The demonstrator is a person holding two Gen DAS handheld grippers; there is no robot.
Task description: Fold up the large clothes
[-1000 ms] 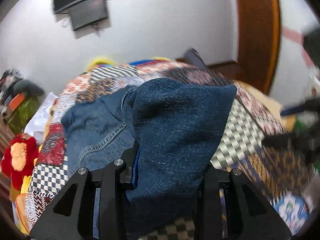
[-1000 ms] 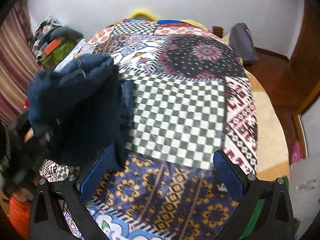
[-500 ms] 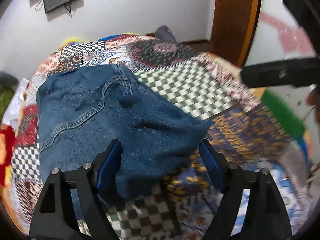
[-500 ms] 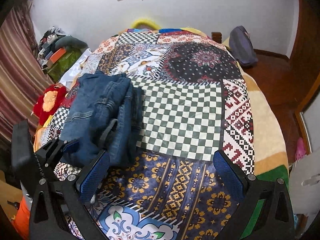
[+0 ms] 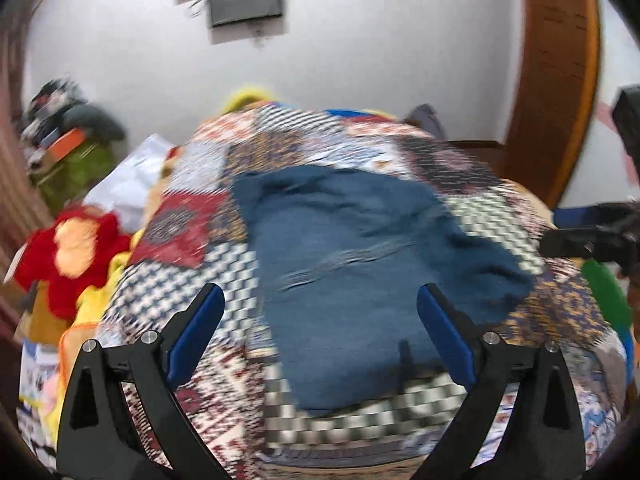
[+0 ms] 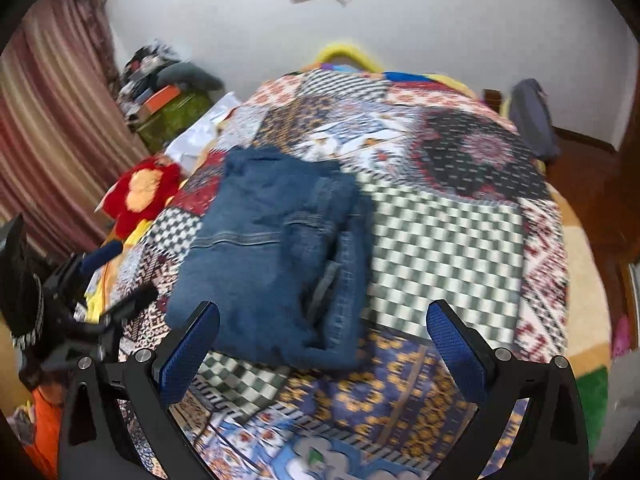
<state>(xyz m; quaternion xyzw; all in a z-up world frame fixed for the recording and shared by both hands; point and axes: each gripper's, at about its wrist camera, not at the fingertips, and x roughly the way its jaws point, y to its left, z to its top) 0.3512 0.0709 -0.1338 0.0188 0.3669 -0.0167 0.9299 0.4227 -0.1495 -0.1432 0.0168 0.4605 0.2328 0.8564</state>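
Observation:
A pair of blue denim jeans (image 5: 352, 264) lies folded into a thick bundle on the patchwork bedspread (image 5: 188, 292), also seen in the right wrist view (image 6: 276, 260). My left gripper (image 5: 320, 320) is open and empty, held just above the near edge of the jeans. My right gripper (image 6: 322, 336) is open and empty, above the bundle's near right corner. The left gripper also shows at the left edge of the right wrist view (image 6: 104, 280). The right gripper shows at the right edge of the left wrist view (image 5: 592, 236).
A red and orange plush toy (image 6: 140, 192) lies at the bed's left edge, with yellow cloth beside it. A cluttered pile with a green bag (image 6: 172, 112) stands by the striped curtain. A grey bag (image 6: 532, 116) sits on the floor at the far right. A wooden door frame (image 5: 556, 80) is right.
A second ago my left gripper held the jeans lifted. It let go, and the jeans now lie folded on the bed. Both grippers have pulled back slightly.

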